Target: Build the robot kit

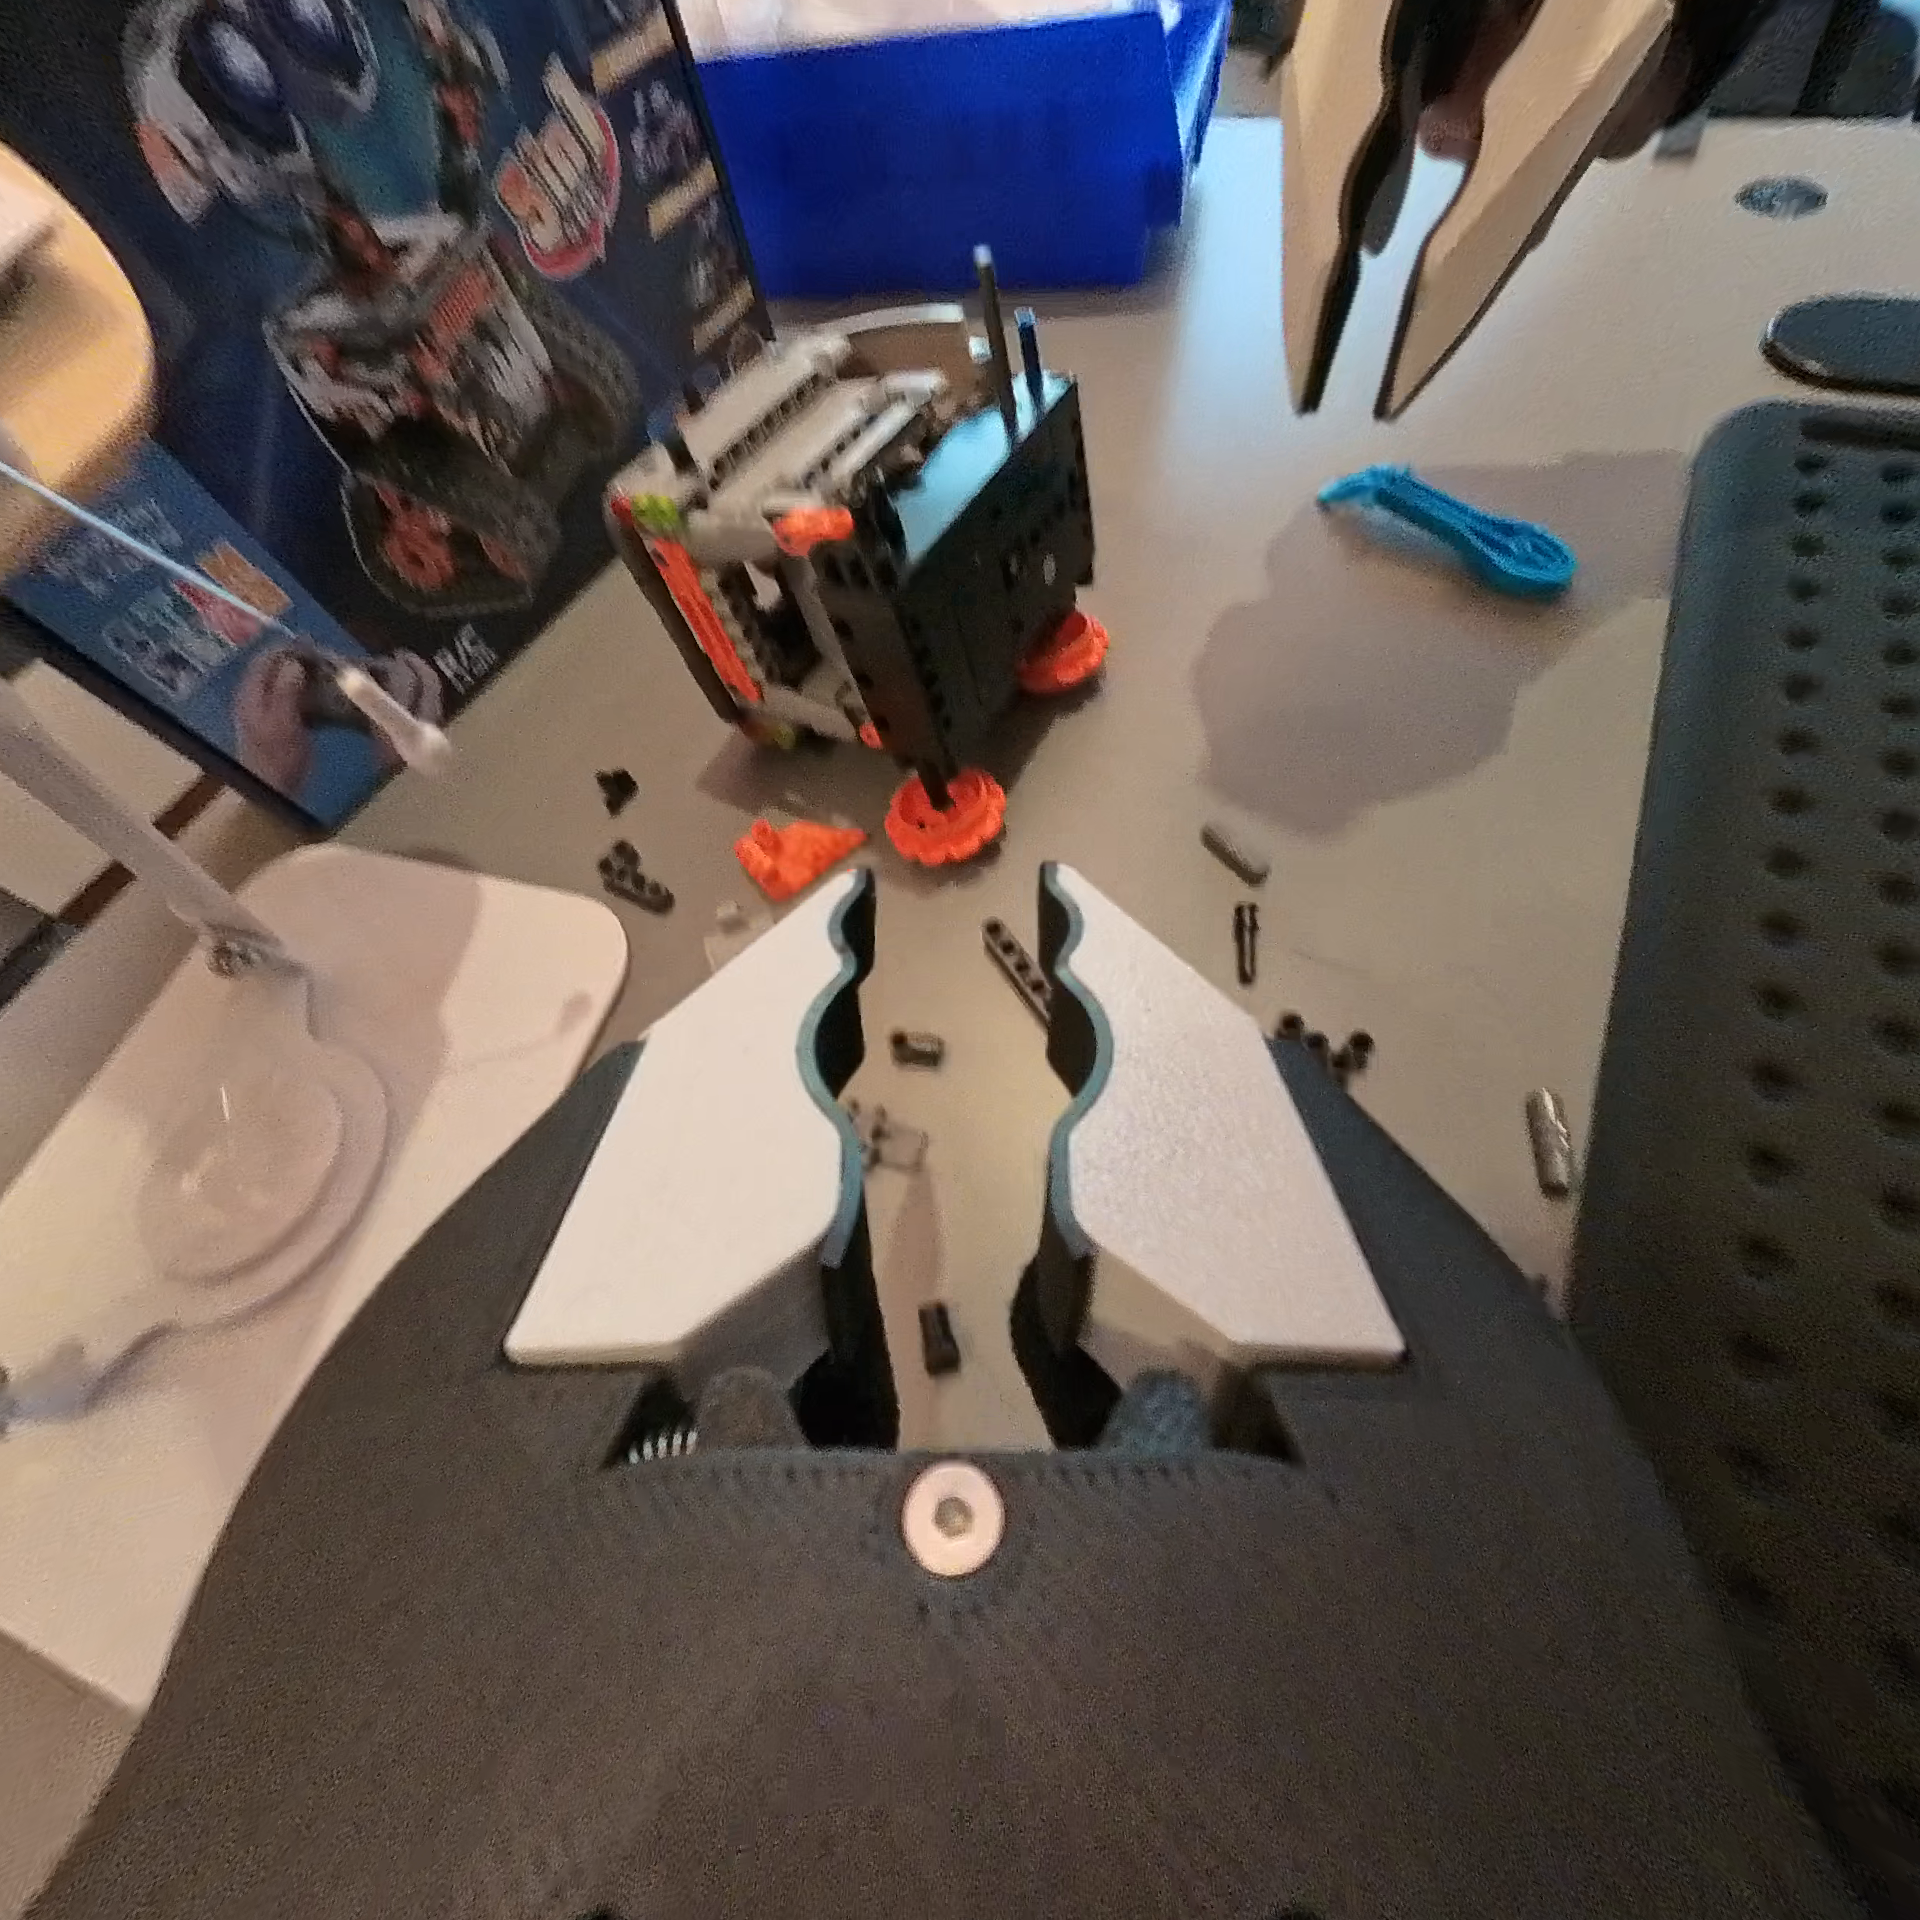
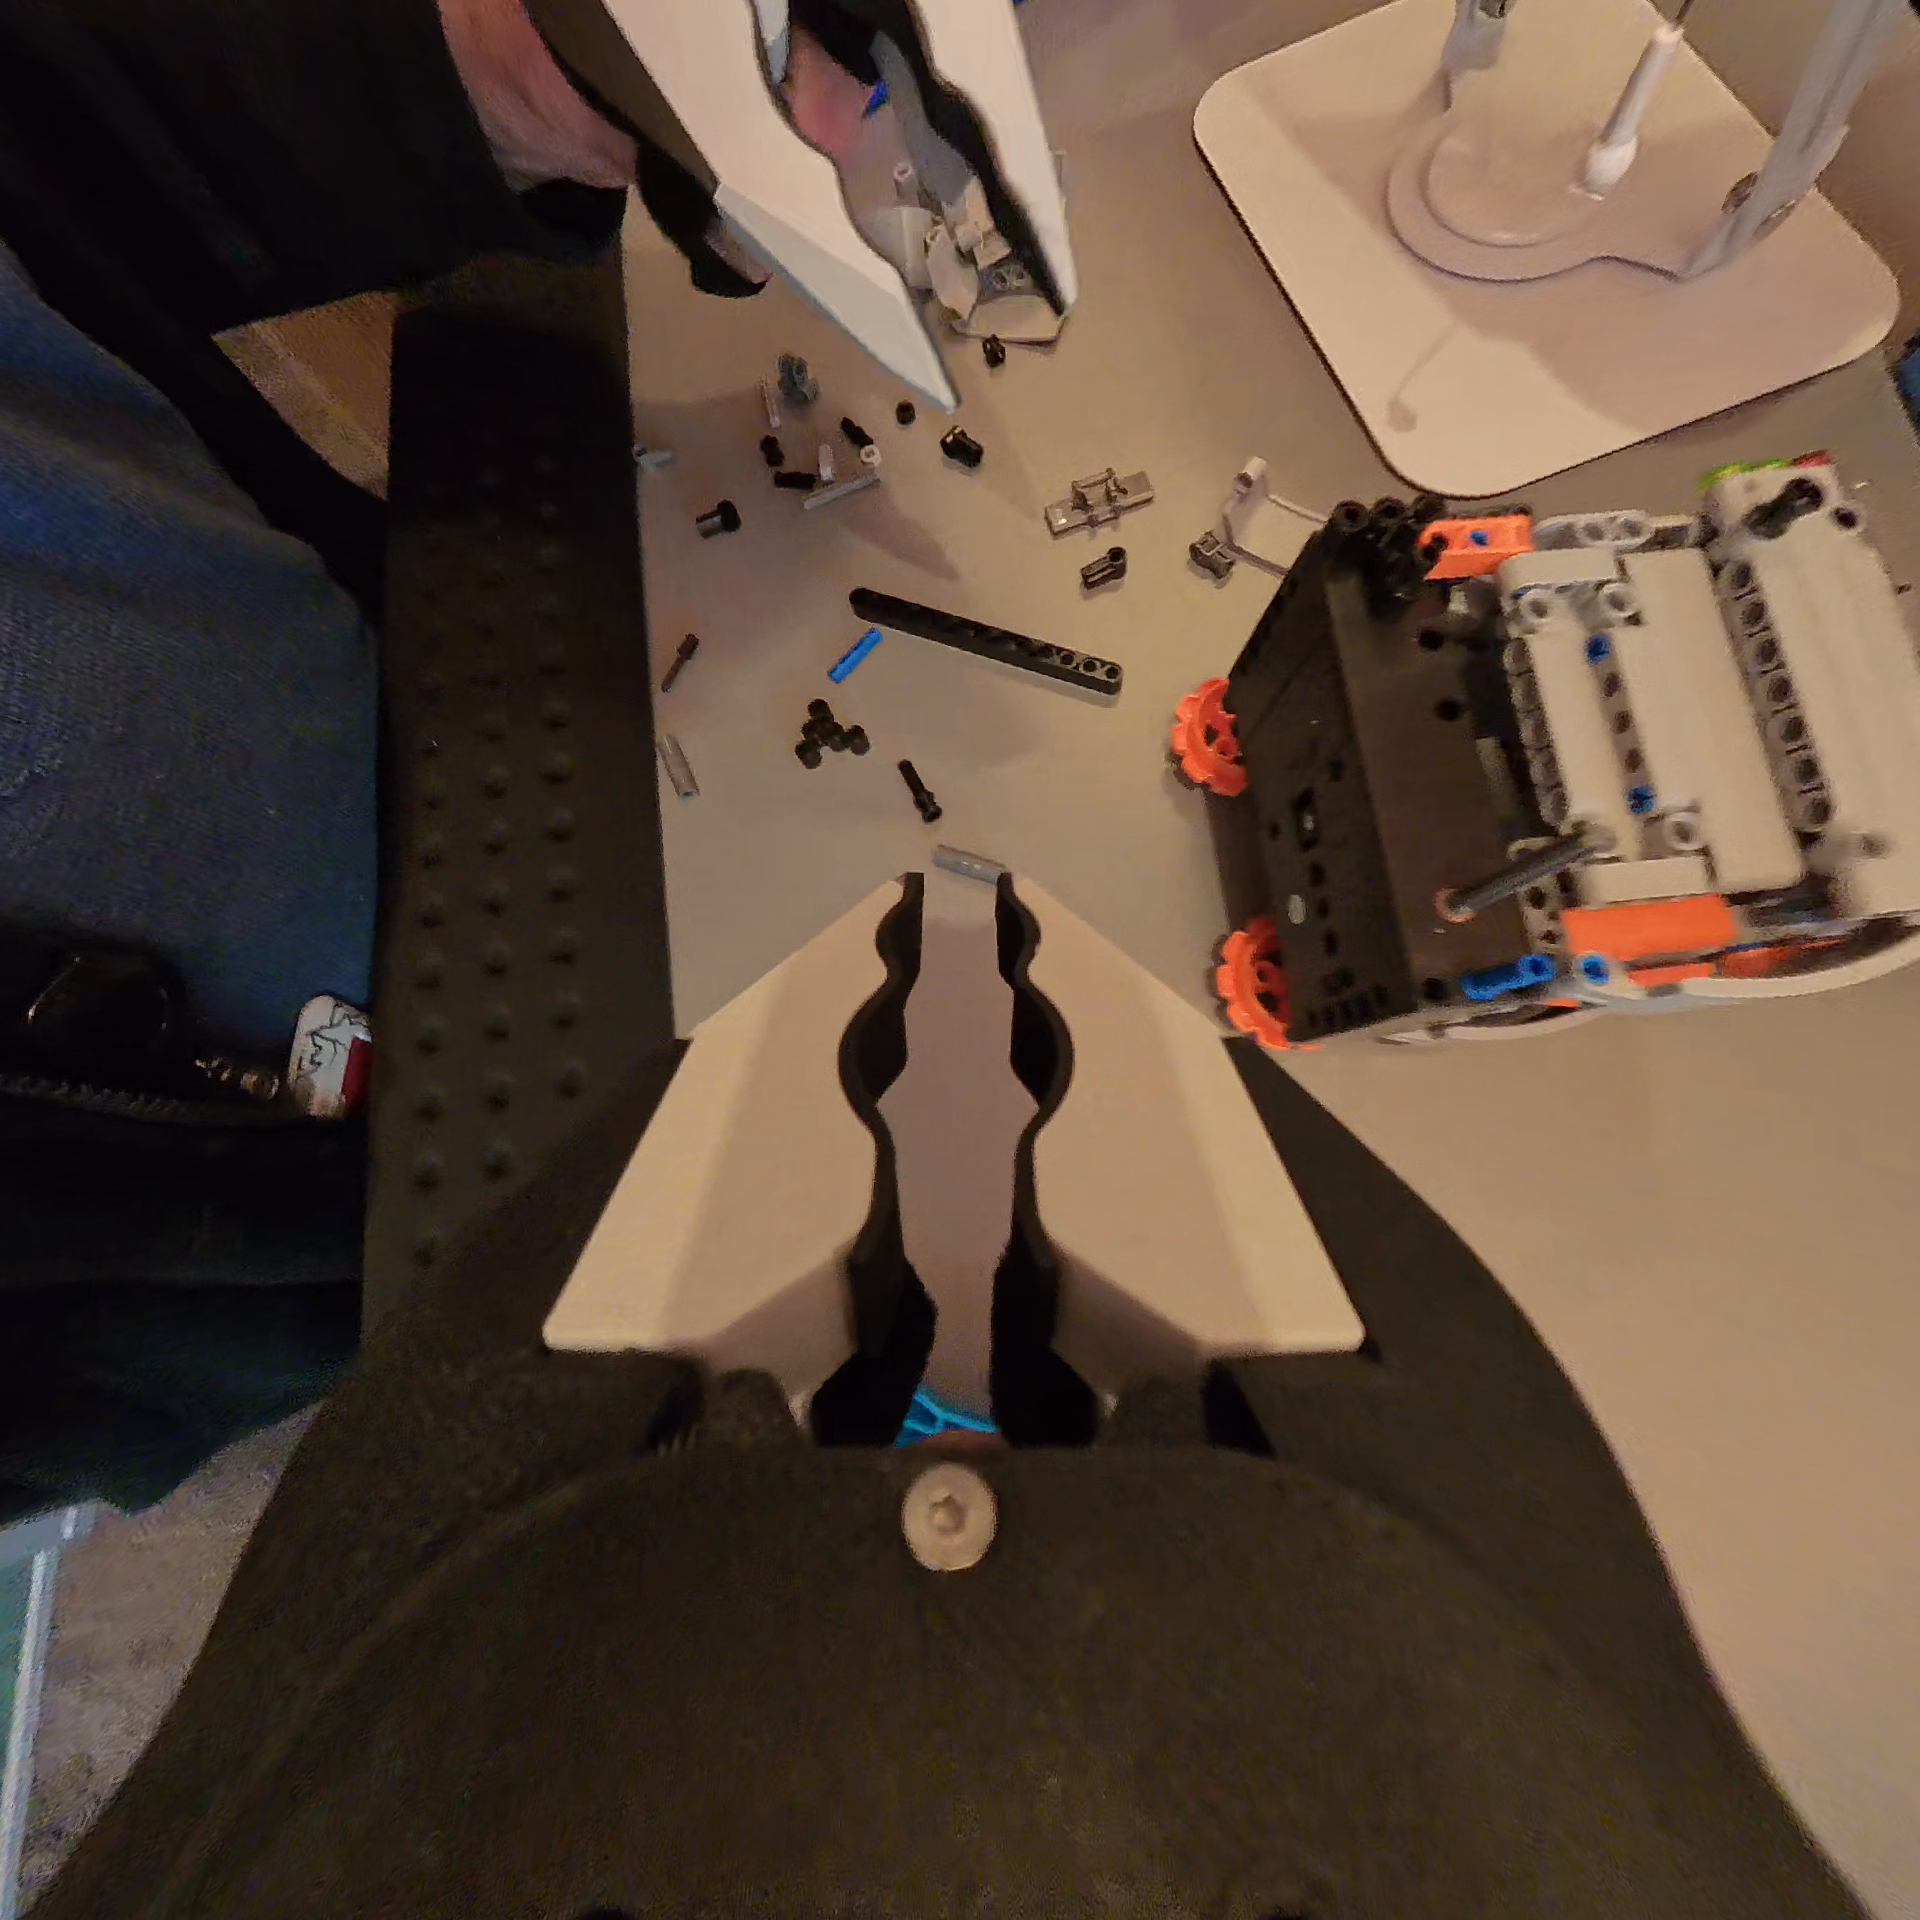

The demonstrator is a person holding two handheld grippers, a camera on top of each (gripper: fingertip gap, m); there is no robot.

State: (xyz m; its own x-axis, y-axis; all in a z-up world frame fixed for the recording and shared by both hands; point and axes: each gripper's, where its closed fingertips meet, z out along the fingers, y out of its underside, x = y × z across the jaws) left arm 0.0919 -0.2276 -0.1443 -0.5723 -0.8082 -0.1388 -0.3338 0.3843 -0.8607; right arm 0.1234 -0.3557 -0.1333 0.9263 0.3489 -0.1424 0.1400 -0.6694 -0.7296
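A block-built vehicle (image 1: 862, 582) in black, grey and orange with orange wheels stands on the grey table; it also shows in the right wrist view (image 2: 1507, 779). My left gripper (image 1: 958, 883) is open just short of its front orange wheel (image 1: 945, 821), with only table and small loose parts under the gap. My right gripper (image 2: 956, 883) is open with a narrow gap and holds nothing. A short grey pin (image 2: 966, 862) lies on the table just beyond its fingertips. The left gripper (image 2: 997, 358) shows far off over small grey parts, and the right gripper (image 1: 1345, 400) hangs at the top right.
Loose black pins, a long black beam (image 2: 987, 644), a blue pin (image 2: 854, 657) and an orange wedge piece (image 1: 795, 847) lie scattered. A blue band (image 1: 1455, 530), a printed box (image 1: 364, 364), a blue bin (image 1: 935, 156), a white stand base (image 2: 1507, 260) and a black perforated slab (image 1: 1766, 935) border the area. The left gripper's tips are roughly 15 cm from the right gripper's. The short grey pin (image 2: 966, 862) is about equally far from each gripper, around 12 cm. It turns up in the left wrist view (image 1: 1236, 859) as well.
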